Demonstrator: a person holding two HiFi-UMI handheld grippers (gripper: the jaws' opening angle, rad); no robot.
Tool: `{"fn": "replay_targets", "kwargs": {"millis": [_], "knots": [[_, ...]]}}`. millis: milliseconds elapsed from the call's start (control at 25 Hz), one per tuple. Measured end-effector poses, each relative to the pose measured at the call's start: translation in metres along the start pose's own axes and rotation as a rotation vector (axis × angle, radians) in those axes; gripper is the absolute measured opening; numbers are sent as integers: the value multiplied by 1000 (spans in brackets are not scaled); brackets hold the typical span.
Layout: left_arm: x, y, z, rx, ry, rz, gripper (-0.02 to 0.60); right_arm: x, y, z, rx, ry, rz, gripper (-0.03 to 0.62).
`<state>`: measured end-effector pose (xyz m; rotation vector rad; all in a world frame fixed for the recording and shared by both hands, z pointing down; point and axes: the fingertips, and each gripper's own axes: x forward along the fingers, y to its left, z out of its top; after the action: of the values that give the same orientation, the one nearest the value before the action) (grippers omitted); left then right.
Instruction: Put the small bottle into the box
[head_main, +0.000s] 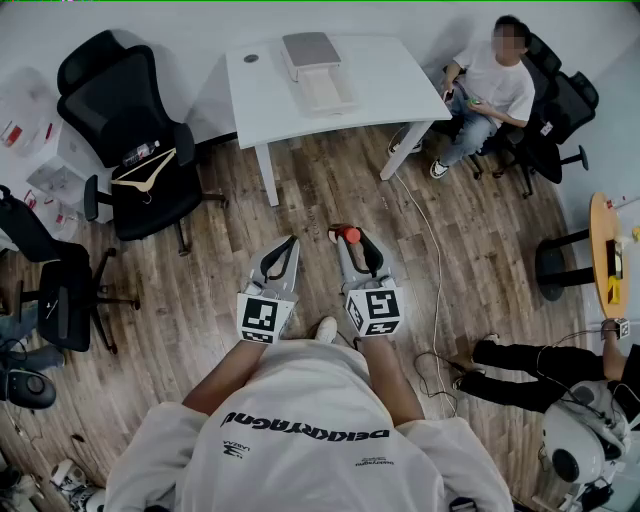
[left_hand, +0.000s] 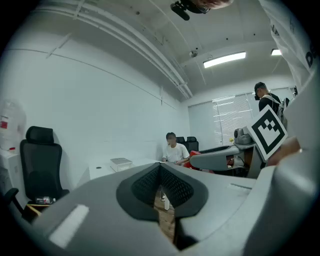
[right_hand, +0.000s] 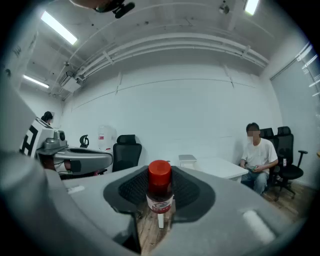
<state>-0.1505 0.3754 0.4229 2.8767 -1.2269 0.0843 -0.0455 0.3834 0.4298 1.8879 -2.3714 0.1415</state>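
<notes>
The bottle (right_hand: 160, 186) is held upright in the right hand-held gripper (head_main: 349, 240), whose jaws are closed on its body below the red cap, well short of the desk (head_main: 400, 95). The left hand-held gripper (head_main: 290, 245) is closed and empty. The box (head_main: 312, 60) stands on the desk.

It is advised that the bottle be kept upright, centred over the box, and lowered before release.

The bottle's label cannot be read. The sweatshirt (head_main: 300, 440) lettering is seen upside down and is not reliably legible.
</notes>
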Motion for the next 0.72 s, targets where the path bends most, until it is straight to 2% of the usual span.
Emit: {"fn": "replay_targets", "kwargs": {"millis": [280, 720], "knots": [[9, -12, 2, 3, 4, 14, 6, -5, -18, 3, 2, -11, 2, 135], [40, -32, 5, 20, 4, 72, 6, -6, -52, 1, -9, -28, 59, 135]]}}
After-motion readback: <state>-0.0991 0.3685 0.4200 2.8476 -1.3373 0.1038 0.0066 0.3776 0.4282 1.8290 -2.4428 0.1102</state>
